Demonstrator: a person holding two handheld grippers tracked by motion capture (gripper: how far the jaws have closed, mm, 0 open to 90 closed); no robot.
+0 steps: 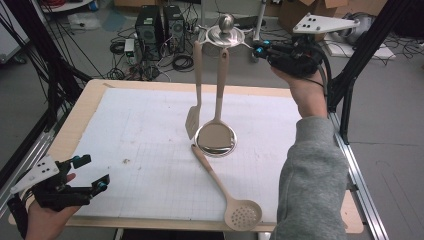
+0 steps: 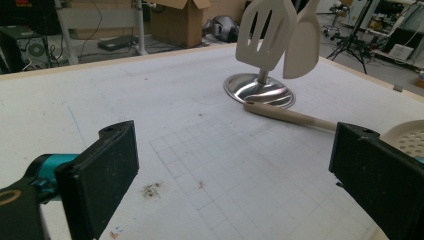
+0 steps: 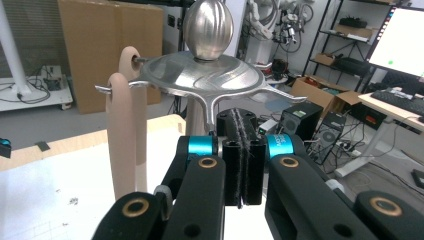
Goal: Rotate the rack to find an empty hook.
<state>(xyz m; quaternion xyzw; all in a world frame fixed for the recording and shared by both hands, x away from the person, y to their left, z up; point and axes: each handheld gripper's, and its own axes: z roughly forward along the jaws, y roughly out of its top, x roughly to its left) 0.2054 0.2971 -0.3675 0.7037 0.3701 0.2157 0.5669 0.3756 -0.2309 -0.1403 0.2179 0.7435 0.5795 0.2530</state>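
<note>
Skimmer lies flat on the mat at about 5 o'clock, its perforated bowl near the front edge and its handle running up toward the stand's base, touching or almost touching it; which, I cannot tell. It looks like the last utensil left to hang, and no gripper holds it.

At 8 o'clock, the left gripper sits at the table's near corner with its jaws spread wide and nothing between them. In the left gripper view the skimmer's handle lies well beyond those jaws.

At the centre stands the rack, with a slotted turner and a spoon already hanging from its top disc.

At 1 o'clock, the right gripper is held high beside that disc, its pads pressed together with nothing in them, just below one of the hooks.

Judging by this, two pieces are hung; the skimmer awaits pickup and hanging on a free hook.
</note>
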